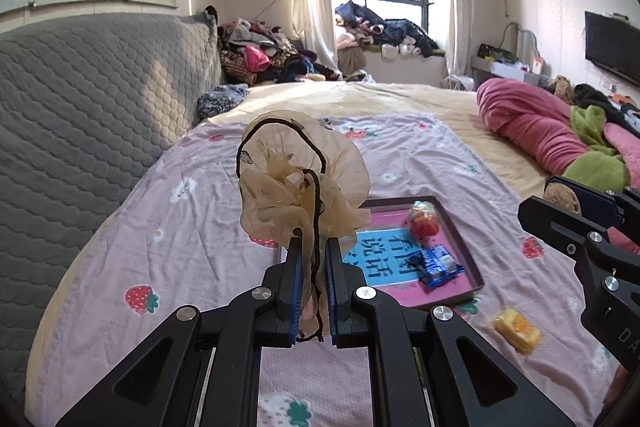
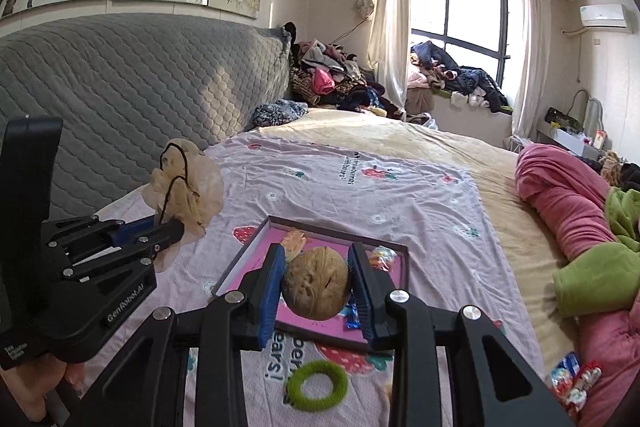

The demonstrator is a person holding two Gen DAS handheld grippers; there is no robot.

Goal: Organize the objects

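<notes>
My left gripper [image 1: 313, 247] is shut on a beige sheer scrunchie [image 1: 304, 179] with a black elastic, held up above the bed. In the right wrist view the left gripper [image 2: 172, 225] and the scrunchie [image 2: 192, 187] show at the left. My right gripper [image 2: 318, 253] is shut on a brown walnut [image 2: 316, 285], above a dark-rimmed tray [image 2: 340, 233] with a pink floor. That tray [image 1: 458, 237] holds a red wrapped candy [image 1: 424, 219] and a blue packet [image 1: 438, 265]. At the right edge of the left wrist view the right gripper [image 1: 550, 197] is partly seen.
A green hair ring [image 2: 294, 387] lies on the strawberry-print sheet just in front of the tray. A yellow snack cake [image 1: 518, 333] lies right of the tray. Several snack packets [image 2: 572, 383] sit by the pink blanket [image 2: 560, 195]. A grey quilted headboard [image 2: 120, 87] stands at the left.
</notes>
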